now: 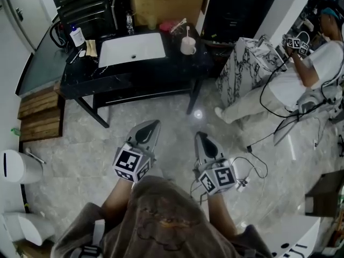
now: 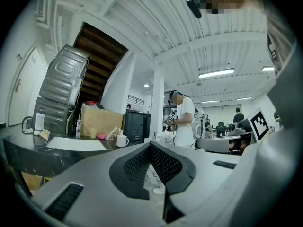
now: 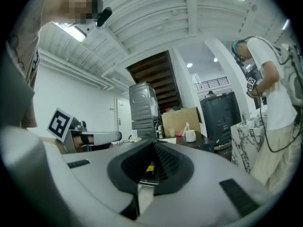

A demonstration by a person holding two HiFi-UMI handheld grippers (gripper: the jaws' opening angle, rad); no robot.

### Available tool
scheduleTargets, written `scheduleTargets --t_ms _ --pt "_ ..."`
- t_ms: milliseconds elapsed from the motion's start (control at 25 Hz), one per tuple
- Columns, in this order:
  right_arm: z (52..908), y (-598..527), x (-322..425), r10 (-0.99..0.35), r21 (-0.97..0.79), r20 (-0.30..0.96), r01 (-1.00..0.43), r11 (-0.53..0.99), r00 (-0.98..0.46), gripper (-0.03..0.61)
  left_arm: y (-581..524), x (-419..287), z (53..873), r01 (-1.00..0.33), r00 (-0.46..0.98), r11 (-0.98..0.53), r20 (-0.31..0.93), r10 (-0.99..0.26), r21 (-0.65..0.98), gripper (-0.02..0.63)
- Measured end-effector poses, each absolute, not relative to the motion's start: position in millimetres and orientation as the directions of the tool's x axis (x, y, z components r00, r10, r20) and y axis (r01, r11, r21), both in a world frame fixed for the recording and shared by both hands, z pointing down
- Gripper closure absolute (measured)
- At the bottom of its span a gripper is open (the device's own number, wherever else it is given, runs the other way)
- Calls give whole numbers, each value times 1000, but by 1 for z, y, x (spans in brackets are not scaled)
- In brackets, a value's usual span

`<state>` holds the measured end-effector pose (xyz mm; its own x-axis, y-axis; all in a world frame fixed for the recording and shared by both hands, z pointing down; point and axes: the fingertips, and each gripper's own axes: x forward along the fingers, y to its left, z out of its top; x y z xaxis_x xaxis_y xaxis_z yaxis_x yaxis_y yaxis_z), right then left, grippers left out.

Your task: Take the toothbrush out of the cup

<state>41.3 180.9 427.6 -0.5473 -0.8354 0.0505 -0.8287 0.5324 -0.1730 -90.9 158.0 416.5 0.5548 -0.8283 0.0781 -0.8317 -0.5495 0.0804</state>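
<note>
A white cup (image 1: 188, 46) stands on the black table (image 1: 177, 69) to the right of the white sink (image 1: 131, 48), with a pale toothbrush (image 1: 187, 33) standing up in it. The cup (image 2: 122, 141) appears small and far off in the left gripper view, and the cup (image 3: 190, 136) with the toothbrush (image 3: 187, 126) likewise in the right gripper view. My left gripper (image 1: 156, 123) and right gripper (image 1: 200, 135) hang side by side over the floor, well short of the table, jaws shut with nothing held. Their closed tips fill each gripper view (image 2: 150, 145) (image 3: 152, 145).
A cardboard box (image 1: 166, 1) sits behind the table, with a bottle (image 1: 77, 36) at its left end. A marble-patterned block (image 1: 250, 63) and a person in white (image 1: 301, 74) stand at the right. Cables (image 1: 252, 165) lie on the floor; wooden pallets (image 1: 37, 114) lie left.
</note>
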Motion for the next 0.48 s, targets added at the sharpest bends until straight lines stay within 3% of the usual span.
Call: scheduleTargets --t_ms 480 --pt "436 169 57 -817 -170 45 -810 561 -575 577 151 -73 421 -855 517 -512 66 -853 78 612"
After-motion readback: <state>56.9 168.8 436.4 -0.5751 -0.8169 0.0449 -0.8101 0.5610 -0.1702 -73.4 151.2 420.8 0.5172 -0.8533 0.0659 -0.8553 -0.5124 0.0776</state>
